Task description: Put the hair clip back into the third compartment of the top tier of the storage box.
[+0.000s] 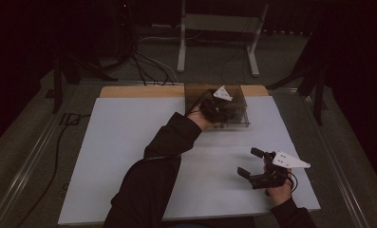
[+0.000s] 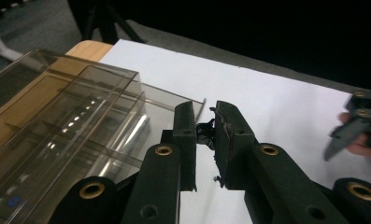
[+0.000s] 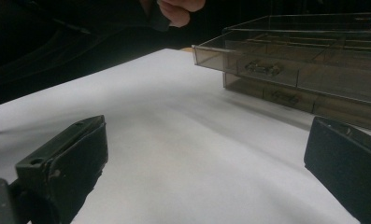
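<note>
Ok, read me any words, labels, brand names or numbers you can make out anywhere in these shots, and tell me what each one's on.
No text can be read in these pictures.
The clear plastic drawer box: no label or print visible.
The left gripper and right gripper: no markings legible.
A small blue spot low on the box in the left gripper view is too blurred to read.

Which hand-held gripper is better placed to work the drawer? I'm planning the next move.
Left. The left hand-held gripper is already at the clear box, jaws nearly shut by its drawer. The right hand-held gripper sits open, apart from it.
</note>
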`<act>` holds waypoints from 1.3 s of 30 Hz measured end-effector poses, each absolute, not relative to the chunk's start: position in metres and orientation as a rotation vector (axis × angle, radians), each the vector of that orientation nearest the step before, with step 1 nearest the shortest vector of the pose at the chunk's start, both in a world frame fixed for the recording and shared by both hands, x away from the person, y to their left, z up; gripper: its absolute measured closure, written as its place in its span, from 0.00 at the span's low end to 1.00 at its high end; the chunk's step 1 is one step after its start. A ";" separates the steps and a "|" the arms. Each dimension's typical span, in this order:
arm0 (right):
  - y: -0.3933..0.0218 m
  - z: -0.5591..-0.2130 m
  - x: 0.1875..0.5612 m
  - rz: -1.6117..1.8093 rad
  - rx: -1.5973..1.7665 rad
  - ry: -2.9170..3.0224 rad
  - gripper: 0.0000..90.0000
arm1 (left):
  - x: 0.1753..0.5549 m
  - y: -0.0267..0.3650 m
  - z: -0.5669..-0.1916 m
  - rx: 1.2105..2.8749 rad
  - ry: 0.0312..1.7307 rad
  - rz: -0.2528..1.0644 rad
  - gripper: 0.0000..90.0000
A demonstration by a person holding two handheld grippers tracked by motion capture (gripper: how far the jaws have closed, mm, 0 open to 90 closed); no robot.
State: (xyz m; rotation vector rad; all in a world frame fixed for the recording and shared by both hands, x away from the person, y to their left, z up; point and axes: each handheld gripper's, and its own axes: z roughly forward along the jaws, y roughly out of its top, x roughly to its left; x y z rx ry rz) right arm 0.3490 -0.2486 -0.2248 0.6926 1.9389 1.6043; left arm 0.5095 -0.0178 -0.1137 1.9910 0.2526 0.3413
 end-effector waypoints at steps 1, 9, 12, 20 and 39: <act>-0.249 -0.224 0.349 1.605 0.692 1.938 0.00 | 0.511 -0.019 -0.114 1.995 0.260 0.344 0.90; -0.249 -0.224 0.349 1.611 0.692 1.938 0.00 | 0.520 -0.029 -0.118 1.993 0.310 0.347 0.90; -0.249 -0.224 0.349 1.611 0.689 1.937 0.00 | 0.523 -0.033 -0.119 1.995 0.327 0.358 0.90; -0.250 -0.224 0.349 1.617 0.694 1.936 0.00 | 0.531 -0.042 -0.124 1.996 0.374 0.357 0.90; -0.250 -0.224 0.349 1.621 0.699 1.933 0.00 | 0.539 -0.061 -0.127 2.021 0.400 0.376 0.89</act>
